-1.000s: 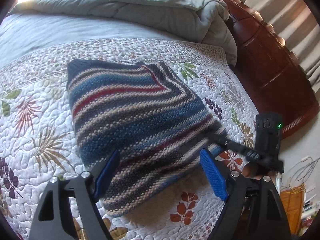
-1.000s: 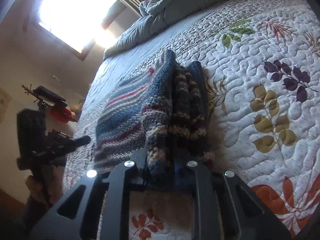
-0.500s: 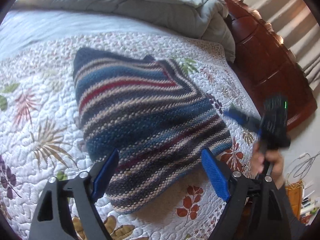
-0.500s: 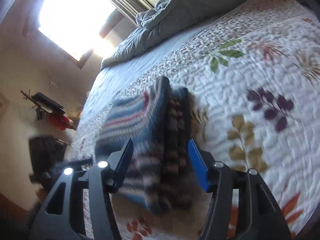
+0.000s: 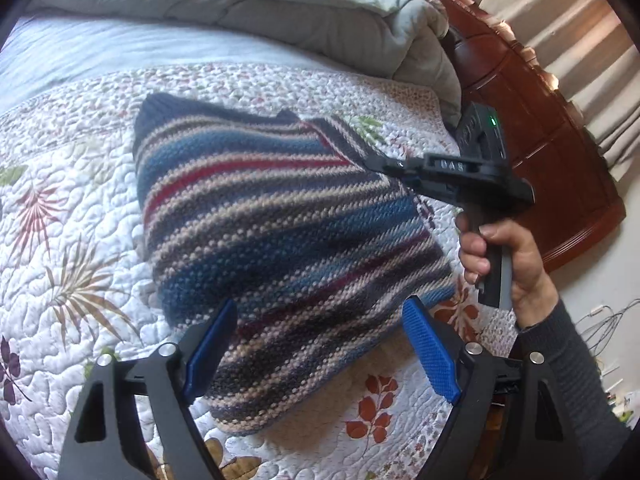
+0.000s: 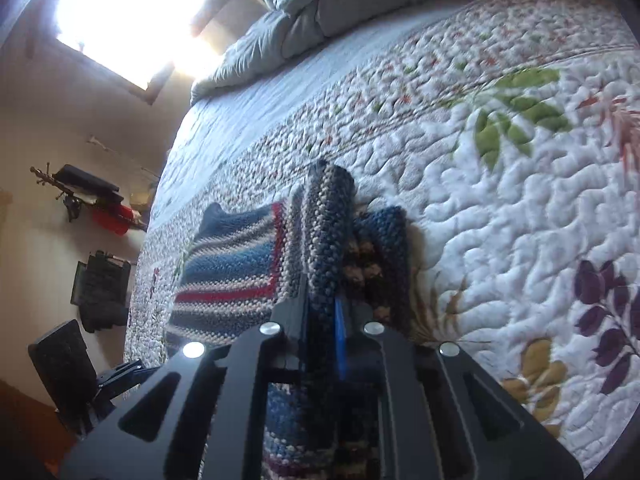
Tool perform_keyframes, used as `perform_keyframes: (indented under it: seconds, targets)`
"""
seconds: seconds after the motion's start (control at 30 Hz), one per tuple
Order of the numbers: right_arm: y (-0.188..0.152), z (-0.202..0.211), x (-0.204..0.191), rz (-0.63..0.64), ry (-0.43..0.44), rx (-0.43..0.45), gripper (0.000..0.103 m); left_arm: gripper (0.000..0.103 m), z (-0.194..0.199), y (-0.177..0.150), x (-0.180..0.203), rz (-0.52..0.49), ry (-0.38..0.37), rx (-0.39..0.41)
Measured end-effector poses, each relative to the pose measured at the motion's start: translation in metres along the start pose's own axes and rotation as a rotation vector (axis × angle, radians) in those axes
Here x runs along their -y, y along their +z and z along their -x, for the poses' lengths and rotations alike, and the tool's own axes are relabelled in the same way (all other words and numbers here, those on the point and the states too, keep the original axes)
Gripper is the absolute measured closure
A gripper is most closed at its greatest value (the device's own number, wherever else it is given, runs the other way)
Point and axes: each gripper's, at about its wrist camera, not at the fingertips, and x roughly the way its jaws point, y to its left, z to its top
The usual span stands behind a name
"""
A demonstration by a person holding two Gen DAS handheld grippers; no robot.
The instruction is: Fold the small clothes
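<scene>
Striped knit sweater on quilt; my right gripper just clamped its edge, left gripper spread wide above it.

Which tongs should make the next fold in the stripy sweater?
Probably the right tongs: they are already pinched shut on an edge layer of the stripy sweater. The left tongs hang wide open over its near corner, holding nothing.

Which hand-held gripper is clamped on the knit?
The right hand-held gripper: its jaws have just closed on an edge of the striped knit garment. The left hand-held gripper is open, hovering over it.
</scene>
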Motion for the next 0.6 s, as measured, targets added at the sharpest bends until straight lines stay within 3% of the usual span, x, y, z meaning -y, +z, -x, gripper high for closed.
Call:
perform_keyframes:
  seconds: [0.07, 0.17, 0.23, 0.33, 0.4, 0.6]
  targets:
    - [-0.003, 0.012, 0.007, -0.013, -0.004, 0.044, 0.094, 0.018, 0.001, 0.002, 0.001, -0.004, -0.002, 0.011]
    - [-0.01, -0.003, 0.021, -0.044, -0.053, 0.009, 0.094, 0.018, -0.01, 0.004, -0.005, 0.011, 0.015, -0.014]
    - [-0.017, -0.013, 0.026, -0.049, -0.06, -0.021, 0.087, 0.018, -0.014, 0.004, -0.011, 0.032, 0.018, -0.029]
    - [-0.008, 0.0, 0.019, -0.058, -0.023, 0.016, 0.074, 0.018, -0.012, 0.004, -0.016, 0.055, 0.0, -0.026]
    - [0.003, 0.008, 0.015, -0.046, -0.045, 0.048, 0.061, 0.018, -0.008, 0.002, -0.017, 0.05, -0.005, -0.02]
    - [0.032, -0.019, 0.017, -0.076, -0.062, 0.029, 0.055, 0.018, 0.004, -0.003, -0.025, 0.055, -0.007, -0.012]
